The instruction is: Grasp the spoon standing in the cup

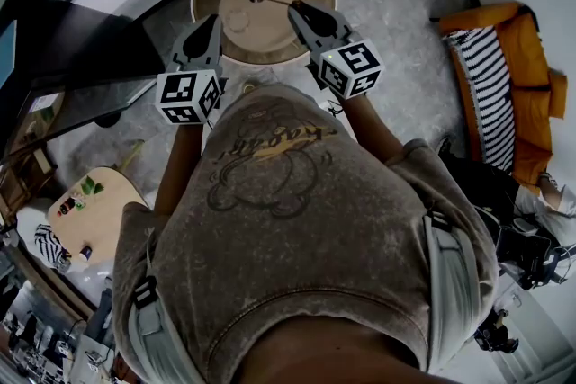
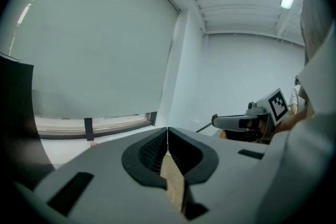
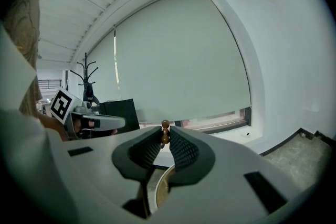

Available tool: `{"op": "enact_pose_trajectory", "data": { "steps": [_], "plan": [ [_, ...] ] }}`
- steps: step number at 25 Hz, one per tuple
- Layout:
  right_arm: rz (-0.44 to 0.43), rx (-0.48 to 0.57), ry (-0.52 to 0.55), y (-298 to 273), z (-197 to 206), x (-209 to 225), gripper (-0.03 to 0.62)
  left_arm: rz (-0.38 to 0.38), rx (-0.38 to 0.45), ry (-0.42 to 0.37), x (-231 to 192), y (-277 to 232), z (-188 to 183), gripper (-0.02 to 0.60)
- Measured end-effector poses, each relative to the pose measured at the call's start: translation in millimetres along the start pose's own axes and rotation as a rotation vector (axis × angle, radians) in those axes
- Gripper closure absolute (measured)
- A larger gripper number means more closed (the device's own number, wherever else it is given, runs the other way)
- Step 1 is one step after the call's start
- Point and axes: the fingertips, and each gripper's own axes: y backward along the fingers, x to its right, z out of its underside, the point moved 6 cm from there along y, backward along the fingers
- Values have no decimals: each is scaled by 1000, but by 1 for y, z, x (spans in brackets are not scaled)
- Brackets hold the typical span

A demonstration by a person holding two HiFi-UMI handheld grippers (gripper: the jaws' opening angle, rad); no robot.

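Head view: round table [image 1: 261, 36], my landmark. Over its near edge I hold the left gripper [image 1: 214, 21], jaws pressed together and empty, probably kept clear of the work. Over its centre the right gripper [image 1: 293, 7] pinches the spoon [image 1: 270, 1] by its handle end, evidently to lift it. No legible writing; only square markers.
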Motion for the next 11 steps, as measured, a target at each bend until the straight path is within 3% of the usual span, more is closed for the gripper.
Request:
{"op": "enact_pose_trajectory", "data": {
  "steps": [11],
  "plan": [
    [2,1,-5,-4,5,-3,531,9,14,-1,-2,-9,-2,565]
  ]
}}
